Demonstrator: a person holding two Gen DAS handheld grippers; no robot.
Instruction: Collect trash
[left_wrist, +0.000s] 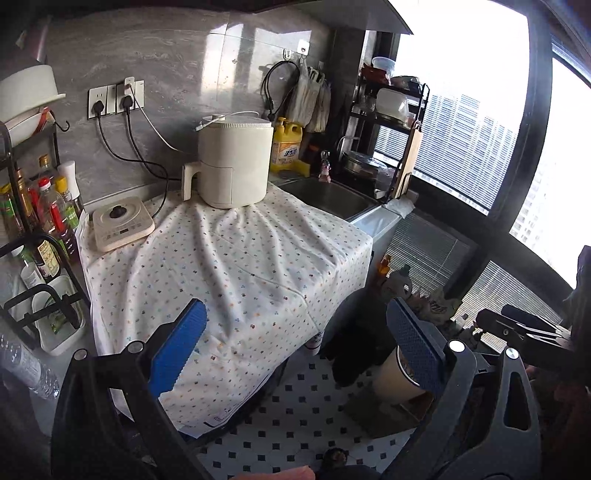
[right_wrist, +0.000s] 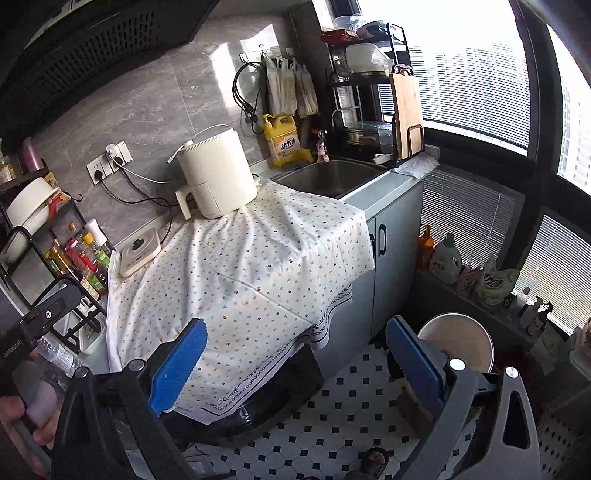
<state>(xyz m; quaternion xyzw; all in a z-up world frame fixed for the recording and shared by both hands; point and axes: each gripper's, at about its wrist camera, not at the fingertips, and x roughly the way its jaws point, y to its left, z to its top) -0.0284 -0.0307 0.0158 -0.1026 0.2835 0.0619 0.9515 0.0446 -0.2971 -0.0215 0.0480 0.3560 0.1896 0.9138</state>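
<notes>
Hovering over counter edge: left gripper (left_wrist: 295, 354) and right gripper (right_wrist: 295, 354), blue pads spread wide, gripping nothing. Standing on tiled floor (right_wrist: 332, 413) just below: round trash bin (right_wrist: 458, 341), open-topped. Lying beyond: dotted cloth (left_wrist: 229, 266). Sitting farther back: white air fryer (left_wrist: 232, 162), sink (right_wrist: 328, 177).

The table's cloth (right_wrist: 258, 266) lies bare in front of the air fryer (right_wrist: 214, 173), leaving open room across its middle and near edge. Left of the fryer, a small hob (right_wrist: 140, 254) and a bottle rack (right_wrist: 74, 258) crowd that side. Right of the fryer, the sink (right_wrist: 328, 177) lies open. Below, a bin (right_wrist: 458, 343) stands on the tiled floor (right_wrist: 332, 413).
</notes>
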